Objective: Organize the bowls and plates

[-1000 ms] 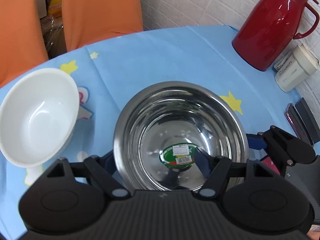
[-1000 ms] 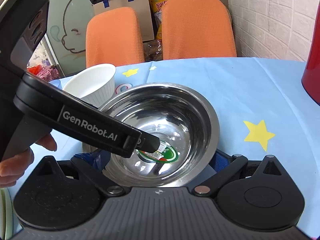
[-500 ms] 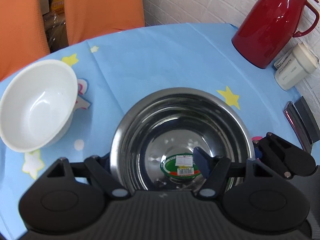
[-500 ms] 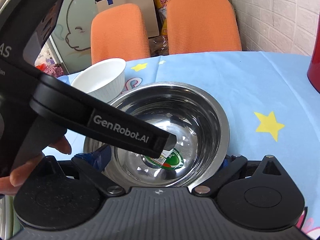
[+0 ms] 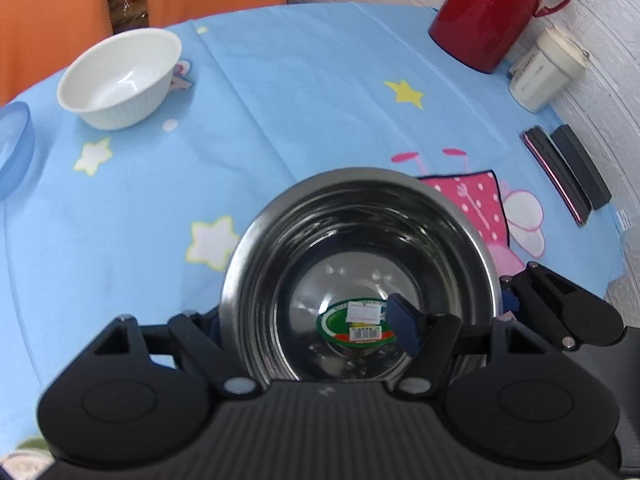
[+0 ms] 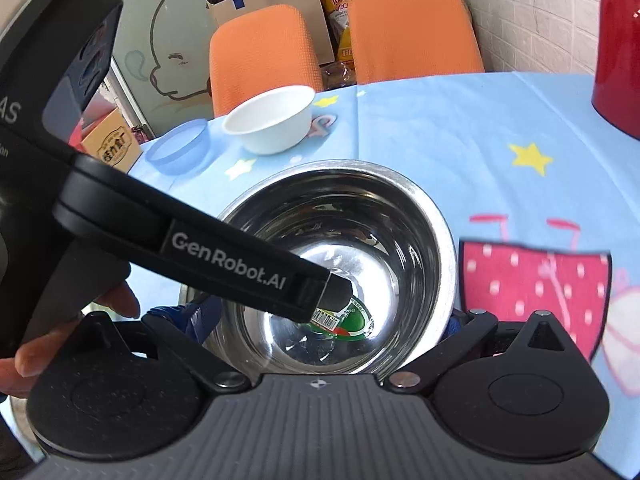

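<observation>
- The steel bowl (image 5: pixel 360 276) is round, shiny and deep, with a green-and-red sticker (image 5: pixel 354 326) and barcode at its bottom; it sits above the blue cartoon tablecloth (image 5: pixel 300 100), close in front of both cameras.
- The left gripper (image 5: pixel 316 320) clamps the bowl's near wall, one blue pad inside, the other outside.
- The right gripper (image 6: pixel 332 316) straddles the bowl, a finger at each side against its outer wall.
- Beyond the steel bowl, a white bowl (image 5: pixel 120 78) stands upright, a translucent blue bowl (image 6: pixel 178 152) just beside it.
- Far right of the steel bowl stands a red jug (image 5: pixel 496 12).
</observation>
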A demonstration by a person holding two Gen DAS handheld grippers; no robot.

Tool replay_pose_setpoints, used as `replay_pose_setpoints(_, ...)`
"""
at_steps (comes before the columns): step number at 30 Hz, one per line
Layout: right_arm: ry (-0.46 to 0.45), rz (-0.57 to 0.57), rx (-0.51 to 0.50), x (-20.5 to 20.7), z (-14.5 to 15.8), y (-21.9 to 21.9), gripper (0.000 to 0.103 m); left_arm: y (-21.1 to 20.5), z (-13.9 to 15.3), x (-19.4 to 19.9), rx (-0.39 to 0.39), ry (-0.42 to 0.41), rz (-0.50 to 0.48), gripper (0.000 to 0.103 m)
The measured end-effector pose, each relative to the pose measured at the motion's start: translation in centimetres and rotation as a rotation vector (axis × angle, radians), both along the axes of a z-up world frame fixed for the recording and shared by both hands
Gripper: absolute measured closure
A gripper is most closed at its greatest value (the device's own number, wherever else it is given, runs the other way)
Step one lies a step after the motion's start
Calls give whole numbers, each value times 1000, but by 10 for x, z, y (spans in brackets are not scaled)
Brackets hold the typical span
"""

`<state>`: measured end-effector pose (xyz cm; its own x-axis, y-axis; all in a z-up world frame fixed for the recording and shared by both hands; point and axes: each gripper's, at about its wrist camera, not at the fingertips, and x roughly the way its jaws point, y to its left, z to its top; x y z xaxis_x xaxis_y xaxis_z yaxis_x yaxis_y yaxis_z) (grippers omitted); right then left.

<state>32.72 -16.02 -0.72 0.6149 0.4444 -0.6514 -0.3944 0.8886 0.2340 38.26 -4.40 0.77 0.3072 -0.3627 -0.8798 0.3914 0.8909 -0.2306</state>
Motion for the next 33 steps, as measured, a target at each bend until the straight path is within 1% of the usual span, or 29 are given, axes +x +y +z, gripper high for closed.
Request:
replay_pose_setpoints(4,7,-7,11,-33,-4,6,12,6,-3,-30,-3,0,-6,34)
replay_pose_setpoints(7,17,-5,19,-44,-9,10,12,11,-7,-42,14,-12,7,34)
replay_pose_setpoints(13,33,-6,19,-51,-15,11,12,18,-15,-49,-10,-3,28,34)
replay_pose_setpoints(16,48,2,12,-51,-20,10,12,17,-17,-53,-8,-23,31,33)
replay_pose_setpoints(22,29,19,-25,-54,-20,11,14,17,-18,-55,-11,-30,45,31)
replay_pose_setpoints(26,-4,-3,-56,-57,-12,6,14,22,-13,-58,-21,-29,54,31)
replay_pose_setpoints(30,-25,-7,-73,-61,-3,-3,14,29,-1,-64,-31,-51,62,31)
replay_pose_setpoints(33,-61,-5,-106,-69,9,-13,14,44,12,-76,-40,-86,66,30)
